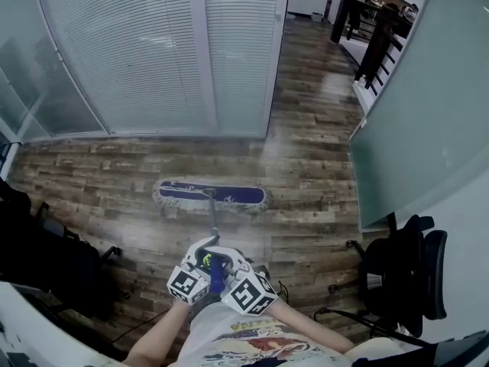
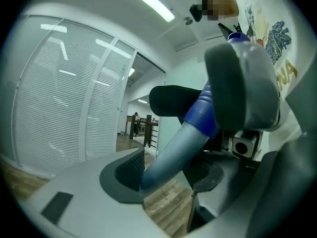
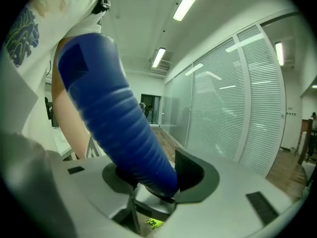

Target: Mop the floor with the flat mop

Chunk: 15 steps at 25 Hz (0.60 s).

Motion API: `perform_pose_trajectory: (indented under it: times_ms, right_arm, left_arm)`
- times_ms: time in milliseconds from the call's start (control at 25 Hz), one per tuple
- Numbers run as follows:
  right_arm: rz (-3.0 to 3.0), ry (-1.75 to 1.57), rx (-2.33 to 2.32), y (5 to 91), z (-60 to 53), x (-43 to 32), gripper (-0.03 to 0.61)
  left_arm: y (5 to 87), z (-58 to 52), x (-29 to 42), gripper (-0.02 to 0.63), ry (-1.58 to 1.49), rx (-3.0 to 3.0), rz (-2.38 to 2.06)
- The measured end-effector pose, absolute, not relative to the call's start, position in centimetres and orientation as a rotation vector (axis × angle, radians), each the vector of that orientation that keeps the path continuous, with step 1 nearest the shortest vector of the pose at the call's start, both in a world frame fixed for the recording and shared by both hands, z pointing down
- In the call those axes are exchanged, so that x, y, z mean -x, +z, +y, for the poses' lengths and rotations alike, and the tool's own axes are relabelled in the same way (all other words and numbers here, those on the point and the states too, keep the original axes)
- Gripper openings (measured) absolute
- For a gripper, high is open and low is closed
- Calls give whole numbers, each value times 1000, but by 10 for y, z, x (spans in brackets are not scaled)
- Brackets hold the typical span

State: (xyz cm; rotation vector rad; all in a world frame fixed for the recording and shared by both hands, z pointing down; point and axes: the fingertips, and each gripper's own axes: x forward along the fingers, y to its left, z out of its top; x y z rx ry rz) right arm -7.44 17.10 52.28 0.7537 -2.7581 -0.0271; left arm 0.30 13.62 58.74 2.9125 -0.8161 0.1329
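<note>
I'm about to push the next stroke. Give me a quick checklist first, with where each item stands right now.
1. Left tongs closed on the mop handle: ok.
2. Right tongs closed on the handle's blue grip: ok.
3. Mop head lying flat on the floor: ok.
4. Strip between the mop head and the glass partition free of objects: ok.
5. Office chair at the right standing apart from the handle: ok.
6. Floor ahead of the mop head already wiped: cannot tell.
</note>
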Motion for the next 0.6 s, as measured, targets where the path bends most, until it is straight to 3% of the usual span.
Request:
perform_pose_trajectory:
  times_ms: [600]
  right_arm:
    - [-2819,-13,-789,514,13,110,173]
  left_arm:
    - [578,-16,29,183,131,-3000,-848]
